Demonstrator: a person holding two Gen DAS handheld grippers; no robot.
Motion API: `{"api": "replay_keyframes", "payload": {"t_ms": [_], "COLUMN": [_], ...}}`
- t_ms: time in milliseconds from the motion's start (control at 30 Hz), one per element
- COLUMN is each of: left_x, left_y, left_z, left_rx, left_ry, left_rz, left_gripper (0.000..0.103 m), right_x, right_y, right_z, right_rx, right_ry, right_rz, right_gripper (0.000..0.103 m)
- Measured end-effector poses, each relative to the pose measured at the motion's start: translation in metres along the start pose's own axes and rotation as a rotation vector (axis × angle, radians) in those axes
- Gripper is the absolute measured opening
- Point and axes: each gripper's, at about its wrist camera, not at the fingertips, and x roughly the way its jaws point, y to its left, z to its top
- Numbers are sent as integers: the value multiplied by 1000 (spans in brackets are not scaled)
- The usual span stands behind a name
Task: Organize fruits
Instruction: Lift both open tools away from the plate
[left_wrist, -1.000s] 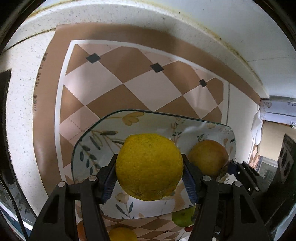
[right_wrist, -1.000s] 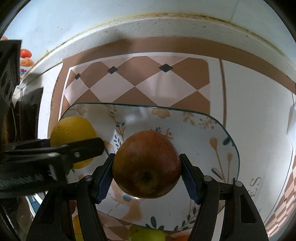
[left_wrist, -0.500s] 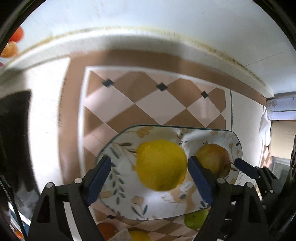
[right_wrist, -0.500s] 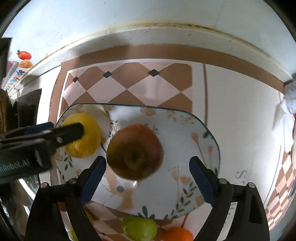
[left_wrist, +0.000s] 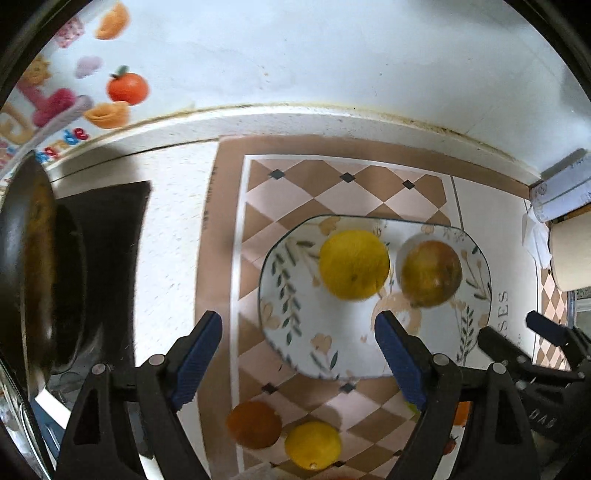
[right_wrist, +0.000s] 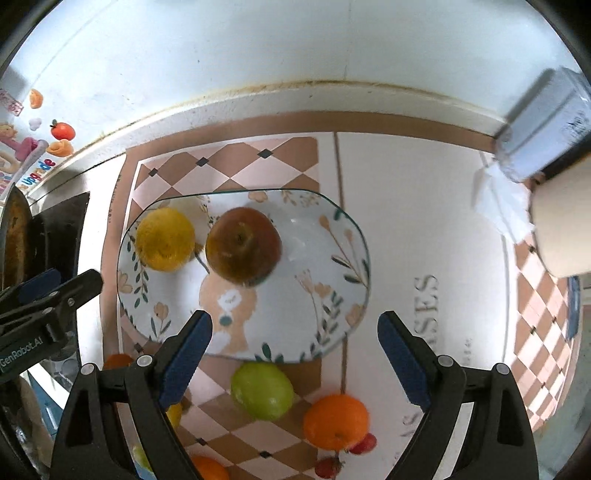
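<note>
Left wrist, lemon (left_wrist: 354, 264) on plate (left_wrist: 291, 334), tools empty

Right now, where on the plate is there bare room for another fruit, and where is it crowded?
The plate is free on its right half, past the apple, and along its near rim. Its left side is crowded: the lemon sits close beside the apple. In front of the plate, the green fruit and orange crowd the mat.

Lemon (left_wrist: 354, 264) left of apple (left_wrist: 431, 273), on plate (left_wrist: 295, 332).
</note>
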Motion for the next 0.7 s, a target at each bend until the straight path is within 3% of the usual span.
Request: {"api": "replay_keyframes", "payload": {"t_ms": [233, 700], "left_x": [-41, -126], "left_y": [1, -2], "left_z": [-40, -95], "left_rx": [25, 49], "left_ry": [-82, -257], "left_rz": [23, 23], "left_gripper": [85, 85], "right_x": [-37, -139], "right_y": [6, 31], "right_z": [-36, -105], "right_rx": [-9, -44], "right_ry": [-77, -250], "right_rz": [-26, 9], "right_gripper": [93, 93]}}
